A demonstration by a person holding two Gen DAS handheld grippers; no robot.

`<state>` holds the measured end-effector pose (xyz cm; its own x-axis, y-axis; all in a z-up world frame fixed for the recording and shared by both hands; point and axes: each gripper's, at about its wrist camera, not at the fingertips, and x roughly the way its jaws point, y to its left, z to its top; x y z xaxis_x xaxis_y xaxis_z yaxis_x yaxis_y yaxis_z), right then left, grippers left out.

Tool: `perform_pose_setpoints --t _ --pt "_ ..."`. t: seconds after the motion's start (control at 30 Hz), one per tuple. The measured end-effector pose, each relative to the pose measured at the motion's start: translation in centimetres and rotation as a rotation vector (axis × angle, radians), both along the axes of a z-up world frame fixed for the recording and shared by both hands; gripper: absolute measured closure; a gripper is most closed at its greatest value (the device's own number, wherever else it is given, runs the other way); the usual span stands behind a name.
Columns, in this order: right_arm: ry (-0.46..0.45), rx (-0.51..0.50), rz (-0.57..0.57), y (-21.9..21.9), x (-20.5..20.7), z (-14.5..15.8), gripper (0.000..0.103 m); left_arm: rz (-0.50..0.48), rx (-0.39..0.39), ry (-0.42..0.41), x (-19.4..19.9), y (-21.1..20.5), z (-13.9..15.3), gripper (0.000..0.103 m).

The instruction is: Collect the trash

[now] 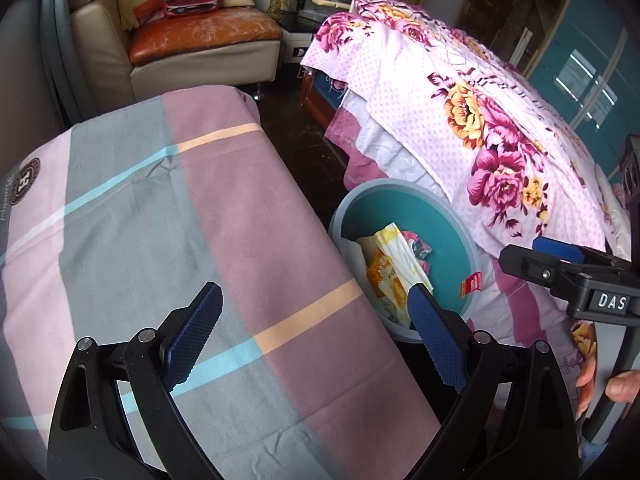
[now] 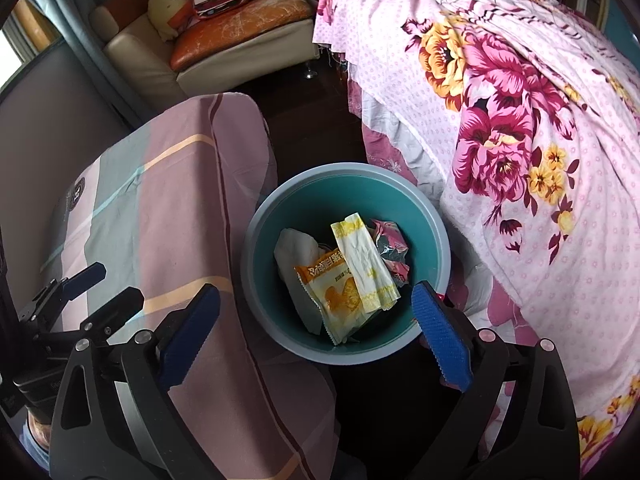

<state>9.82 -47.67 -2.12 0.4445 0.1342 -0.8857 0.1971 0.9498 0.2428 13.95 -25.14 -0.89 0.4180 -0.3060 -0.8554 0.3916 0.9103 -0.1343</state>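
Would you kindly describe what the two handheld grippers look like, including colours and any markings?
Both are black plastic tools with two angled fingers joined by silver pivot pins. The left gripper and right gripper carry blue, ridged rubber pads on the inner faces. Seen from the left wrist camera, the right gripper's body bears a white "DAS" label.

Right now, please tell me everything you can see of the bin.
The bin is round, plastic-looking, teal inside with a grey-blue rim, upright and lidless on the dark floor between the striped cloth and the floral sheet. Inside lie an orange snack packet, a yellow-white wrapper, a crumpled wrapper and something white. No claw touches it.
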Motion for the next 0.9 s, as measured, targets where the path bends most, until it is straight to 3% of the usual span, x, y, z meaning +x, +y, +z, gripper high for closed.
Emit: perform_pose_setpoints --t 0.13,0.37,0.47,0.9 --pt "-0.018 -0.035 0.028 1.2 -0.9 0.9 0.007 0.012 0.023 -0.046 -1.0 0.5 1.2 0.009" --pt "-0.052 -0.073 0.046 3.0 -2.7 2.8 0.007 0.065 0.020 -0.042 -2.2 2.6 2.5 0.009" --pt "-0.065 -0.080 0.040 3.3 -3.5 3.6 0.007 0.074 0.012 -0.040 -2.8 3.5 2.8 0.004" --pt "-0.122 -0.121 0.042 4.8 -7.8 5.9 0.007 0.091 0.056 -0.096 -6.9 4.9 4.2 0.004"
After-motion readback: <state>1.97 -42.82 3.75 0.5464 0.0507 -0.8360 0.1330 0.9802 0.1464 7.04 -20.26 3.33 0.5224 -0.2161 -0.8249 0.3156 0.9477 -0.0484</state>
